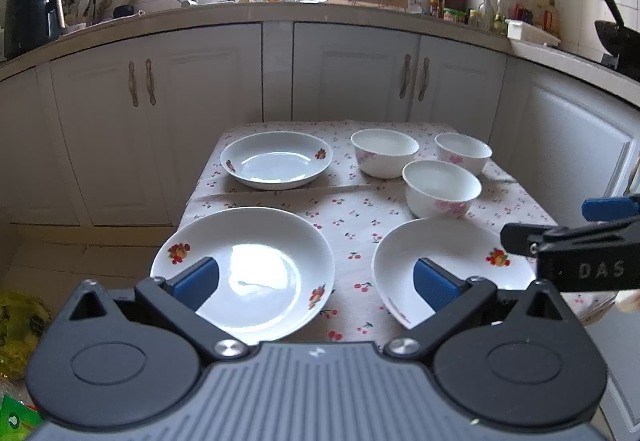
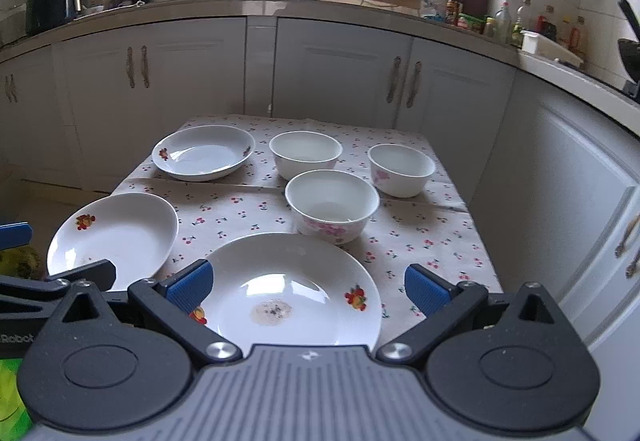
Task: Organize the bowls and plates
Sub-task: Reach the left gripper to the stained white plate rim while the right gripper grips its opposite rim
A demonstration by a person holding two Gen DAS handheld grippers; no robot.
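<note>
Left wrist view: left tongs point(image 1: 316, 281) spread, empty; three white fruit-print ceramic plates point(image 1: 244, 269) and three white pink-flowered bowls point(image 1: 442, 189) separate on cherry-print cloth worktop point(image 1: 348, 217), frame centre.
Right wrist view: right tongs point(image 2: 308, 287) spread, empty, over near plate, lower centre.
Progress: nothing stacked yet, all left.

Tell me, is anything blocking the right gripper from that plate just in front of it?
Nothing visible is. The right gripper has its jaws open directly over the near plate; the closest bowl sits beyond the plate's far rim.
</note>
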